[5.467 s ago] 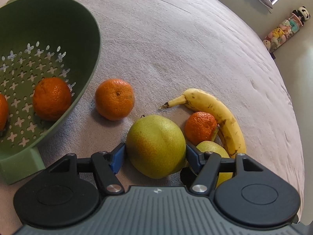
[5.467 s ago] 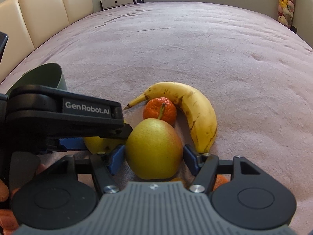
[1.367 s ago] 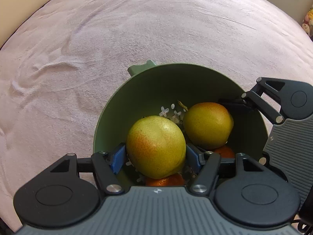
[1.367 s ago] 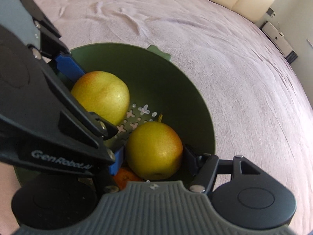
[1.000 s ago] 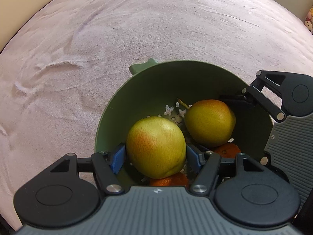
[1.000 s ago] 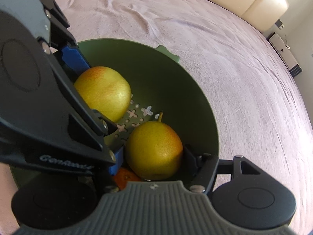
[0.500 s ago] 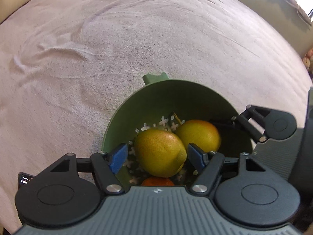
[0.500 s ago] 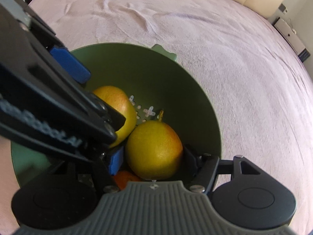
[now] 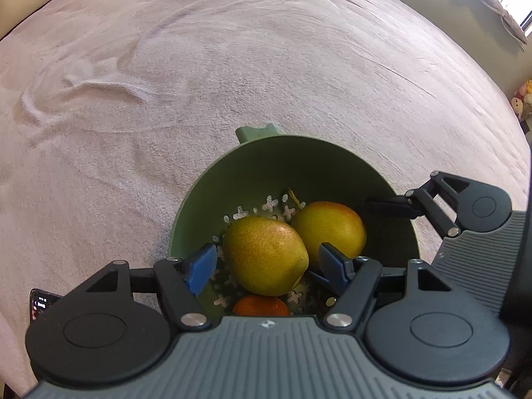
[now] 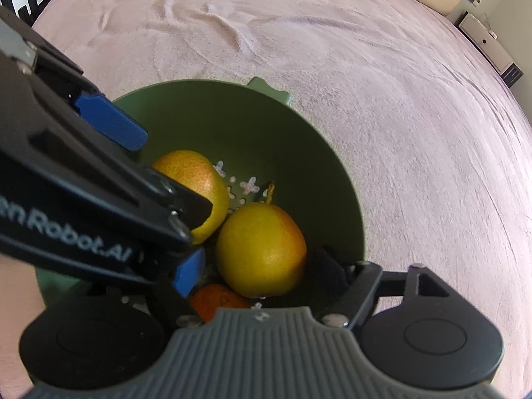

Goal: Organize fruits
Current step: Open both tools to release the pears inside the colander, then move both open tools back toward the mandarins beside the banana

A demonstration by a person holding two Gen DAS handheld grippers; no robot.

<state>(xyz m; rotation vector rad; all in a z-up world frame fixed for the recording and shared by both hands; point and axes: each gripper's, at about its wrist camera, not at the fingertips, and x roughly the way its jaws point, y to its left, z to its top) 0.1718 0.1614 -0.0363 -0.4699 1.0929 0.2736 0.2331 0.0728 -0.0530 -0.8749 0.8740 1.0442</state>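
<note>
Where perforated: round speckled pears (image 9: pixel 266 256)

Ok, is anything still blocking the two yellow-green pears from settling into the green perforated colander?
Nothing visible: one yellow-green pear and the other pear lie inside the green perforated colander, beside an orange. The left gripper is open; the right gripper jaws are opening.

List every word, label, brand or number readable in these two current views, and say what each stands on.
"n Robot.AI", with the start hidden: white lettering on the black side of the left gripper, seen in the right wrist view.
Phone at the left edge of the left wrist view: its lit screen shows marks too small to read.
Green colander, the pears and the right gripper: no text visible.
</note>
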